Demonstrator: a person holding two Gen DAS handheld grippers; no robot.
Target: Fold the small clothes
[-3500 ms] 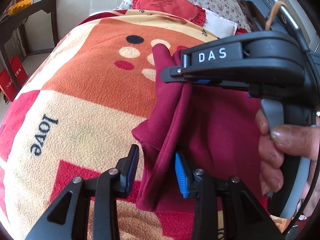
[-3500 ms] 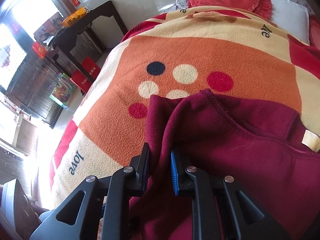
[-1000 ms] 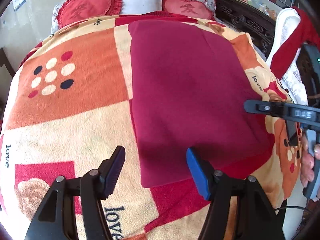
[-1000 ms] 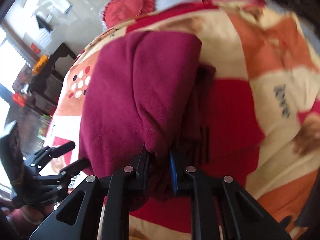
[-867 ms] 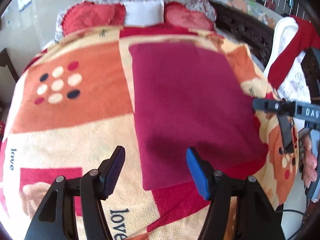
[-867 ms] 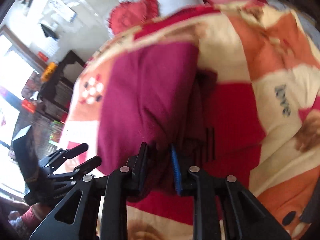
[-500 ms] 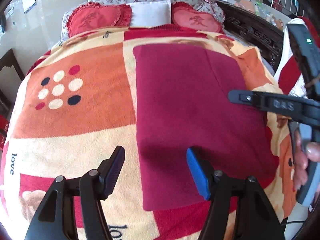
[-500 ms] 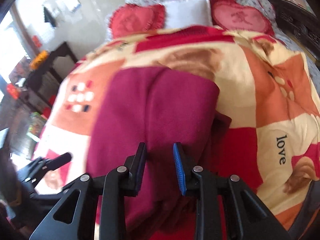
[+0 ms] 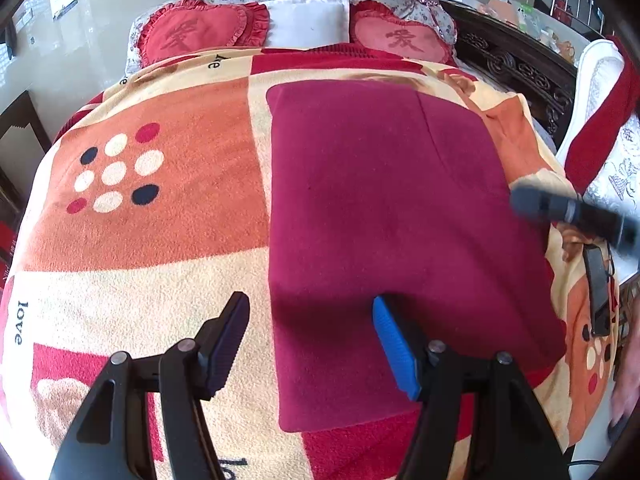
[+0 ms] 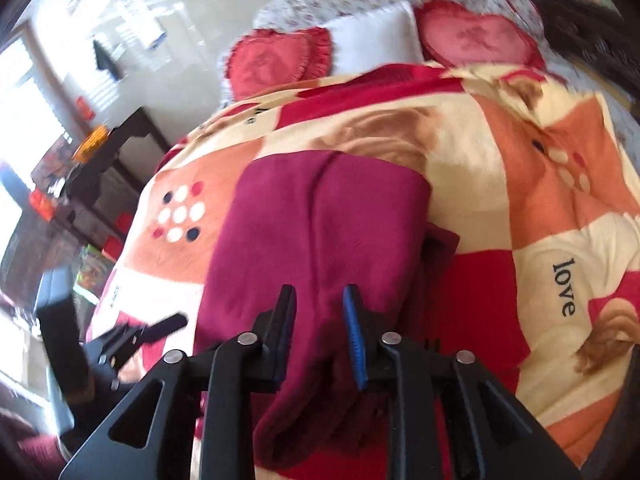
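A maroon fleece garment (image 9: 392,216) lies folded into a flat rectangle on the patterned blanket (image 9: 160,240). My left gripper (image 9: 308,340) hovers open over the garment's near left edge, with nothing pinched between its pads. In the right wrist view the same garment (image 10: 320,220) shows a lengthwise crease. My right gripper (image 10: 318,326) hangs just above its near end. The jaws stand a narrow gap apart and are opening, and the cloth lies under them, not pressed. The right gripper (image 9: 572,216) shows blurred at the garment's right edge, and the left gripper (image 10: 160,330) at the far left.
Two red heart cushions (image 9: 200,36) and a white pillow (image 9: 308,20) sit at the bed's head. A carved dark bed frame (image 9: 516,64) and white and red cloth (image 9: 600,120) lie to the right. A dark side table (image 10: 116,144) stands left. A hand (image 9: 628,360) shows at the right edge.
The right gripper, shut on the garment's folded edge a second ago, has parted its jaws, let the cloth go and risen. The garment now lies flat. The left gripper stays open.
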